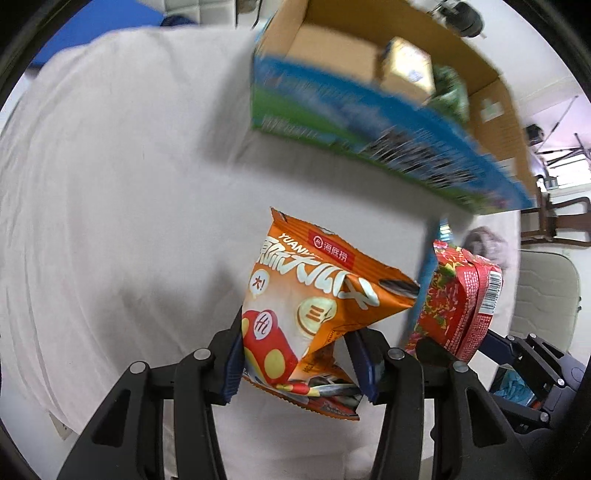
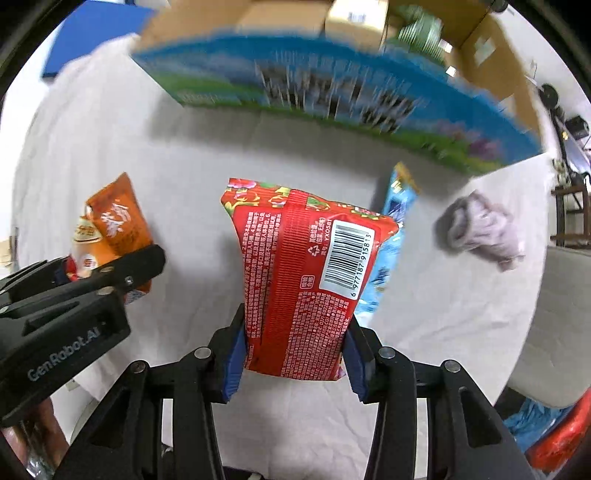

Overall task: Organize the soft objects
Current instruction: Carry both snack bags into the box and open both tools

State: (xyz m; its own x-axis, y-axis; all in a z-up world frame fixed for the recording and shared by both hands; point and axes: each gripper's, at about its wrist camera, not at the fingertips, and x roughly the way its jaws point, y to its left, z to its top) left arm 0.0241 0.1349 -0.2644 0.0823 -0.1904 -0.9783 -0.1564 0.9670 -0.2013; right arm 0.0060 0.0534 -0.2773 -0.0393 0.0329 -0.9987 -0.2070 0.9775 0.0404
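**Both grippers carry snack packets before the open box**

The left gripper [image 1: 299, 365] has its jaws pinching the lower part of an orange foil snack packet with white lettering [image 1: 314, 299], held upright above the white cloth-covered counter [image 1: 122, 206]. Just to its right, the right gripper [image 2: 293, 363] has its jaws clamped on the bottom of a red crinkled snack packet with a barcode label [image 2: 306, 280], also raised off the cloth; the two packets hang side by side, close but apart. Beyond them, on the counter, stands a blue and green printed cardboard box with an open top [image 2: 332, 92], blurred, with a tan carton [image 2: 354, 22] and a green item [image 2: 421, 33] inside. Right of the red packet, a light blue wrapped packet [image 2: 391, 236] lies on the cloth, and farther right sits a crumpled grey-lilac cloth [image 2: 480, 229].
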